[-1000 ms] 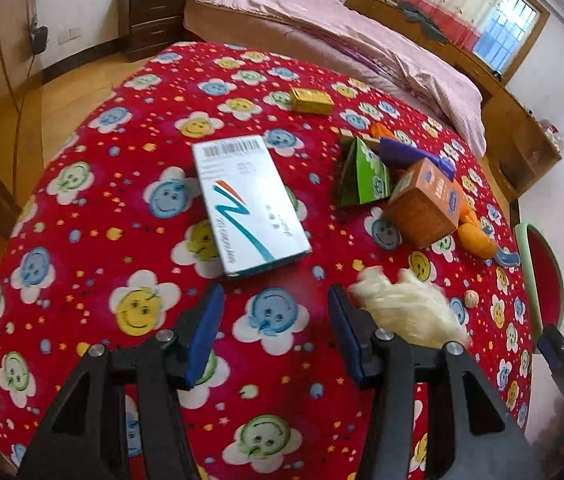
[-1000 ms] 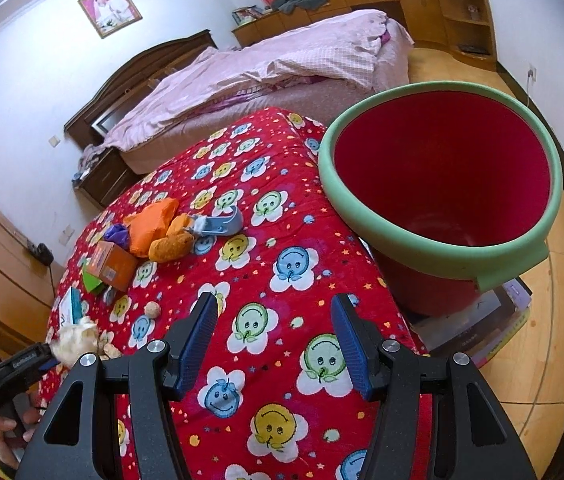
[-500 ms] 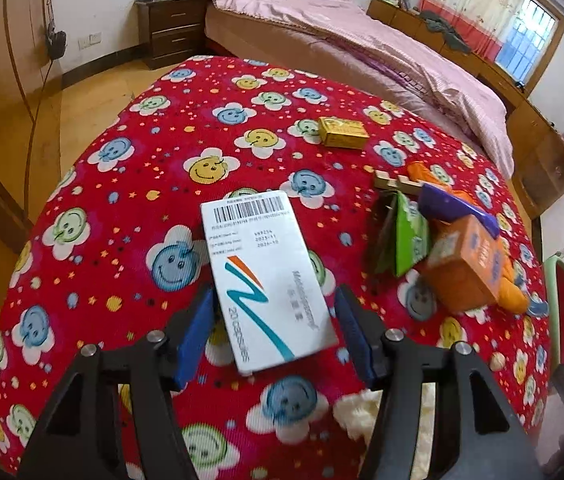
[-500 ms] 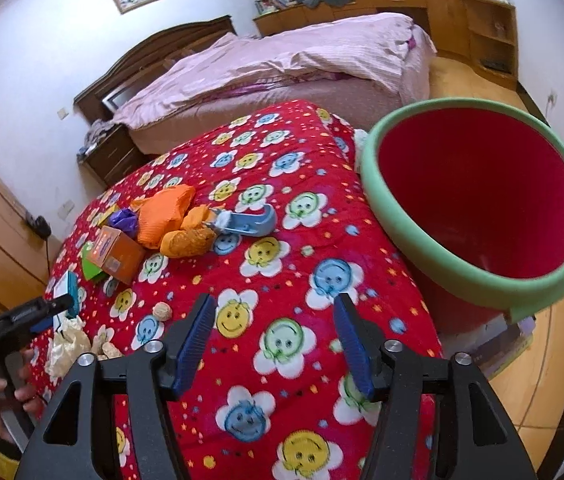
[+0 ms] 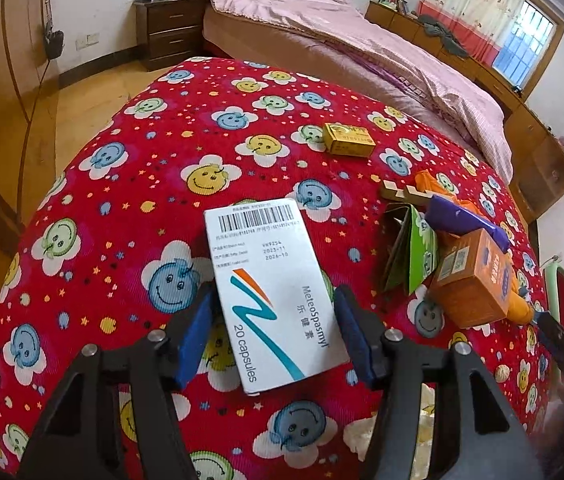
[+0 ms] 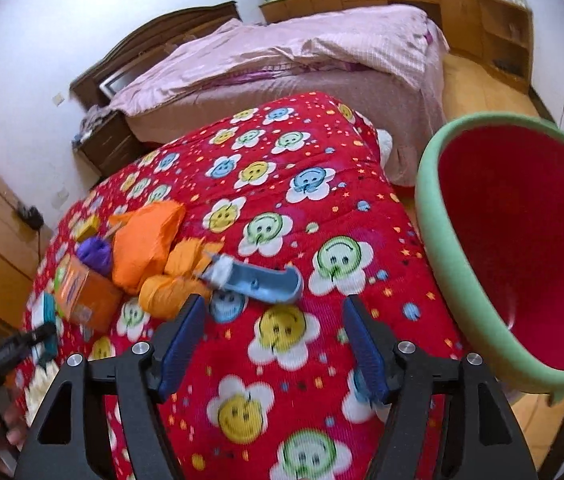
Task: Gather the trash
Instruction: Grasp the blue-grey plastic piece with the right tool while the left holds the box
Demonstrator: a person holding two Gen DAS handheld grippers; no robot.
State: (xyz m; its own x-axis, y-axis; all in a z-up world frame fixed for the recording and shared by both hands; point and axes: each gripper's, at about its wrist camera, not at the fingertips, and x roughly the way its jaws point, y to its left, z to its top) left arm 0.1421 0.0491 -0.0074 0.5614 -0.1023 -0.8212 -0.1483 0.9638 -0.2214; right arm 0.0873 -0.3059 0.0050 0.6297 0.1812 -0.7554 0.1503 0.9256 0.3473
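Medicine box (image 5: 273,300) lay on the red quilt (image 5: 129,184) between my spread left gripper (image 5: 275,338) fingers, right wrist view alone showed red bin (image 6: 522,248), my right gripper (image 6: 275,344) agape, empty.

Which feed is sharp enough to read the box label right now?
Left wrist view: crisp, print on the white medicine box is legible, only fisheye bending at the edges. Right wrist view: motion-blurred, so the orange box lettering smears.

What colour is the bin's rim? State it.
Pale green, around a red inside; the bin shows best in the right wrist view.
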